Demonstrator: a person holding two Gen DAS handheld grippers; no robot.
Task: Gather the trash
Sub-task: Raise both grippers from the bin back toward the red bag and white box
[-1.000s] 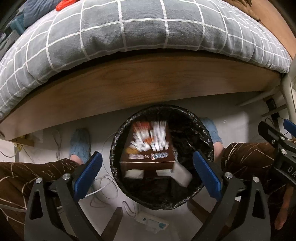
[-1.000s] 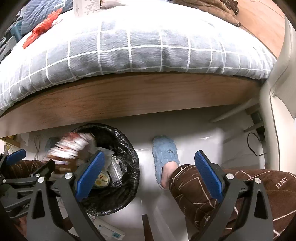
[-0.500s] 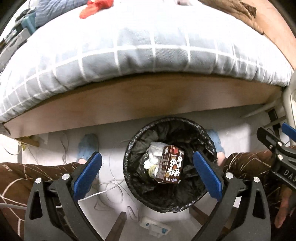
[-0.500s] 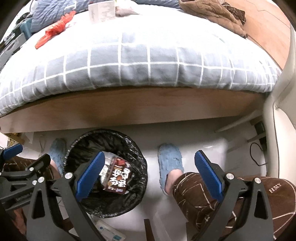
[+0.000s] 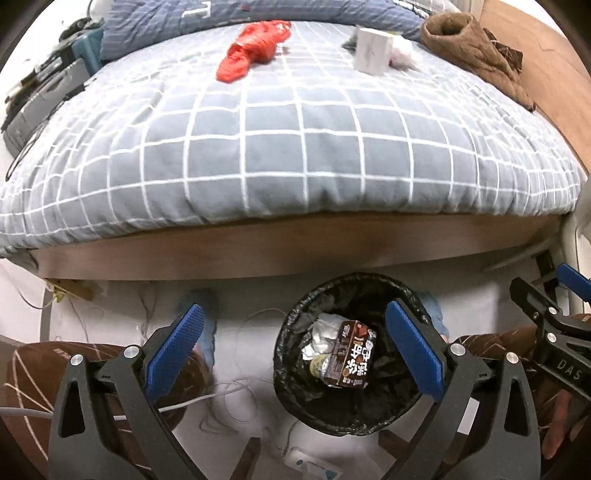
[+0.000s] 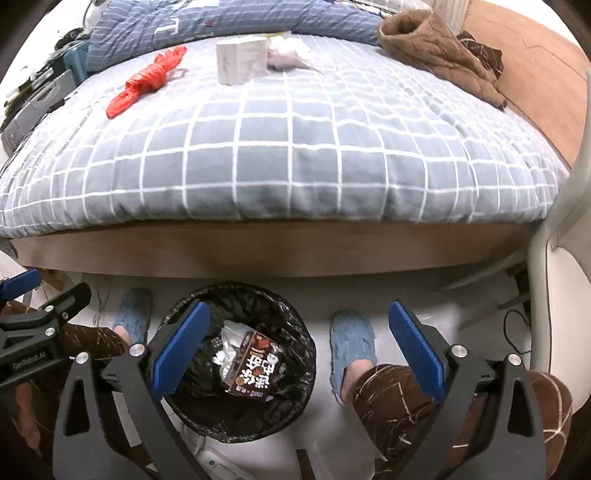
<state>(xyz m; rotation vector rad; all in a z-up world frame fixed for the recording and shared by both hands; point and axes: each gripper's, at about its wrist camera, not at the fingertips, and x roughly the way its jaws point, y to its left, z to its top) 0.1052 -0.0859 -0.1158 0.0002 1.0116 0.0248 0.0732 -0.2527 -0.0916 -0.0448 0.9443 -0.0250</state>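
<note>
On the bed's grey checked quilt [image 6: 295, 155], a red plastic bag [image 6: 146, 85] lies left of a white box [image 6: 242, 61], with a crumpled white wrapper [image 6: 290, 59] just beside the box. Below on the floor, the left tool [image 5: 301, 356] hangs with its jaws apart and empty. The black-lined trash bin [image 6: 295, 325] holds a brown snack box [image 6: 256, 365] on crumpled foil. The right tool [image 6: 301, 352] is likewise spread wide, gripping nothing.

A bed with a grey checked duvet [image 6: 295, 155] fills the far half. A brown garment [image 6: 436, 51] lies at its far right corner, a blue striped pillow [image 6: 221, 22] at the far edge. Near, blue slippers [image 6: 352, 343] rest on white floor.
</note>
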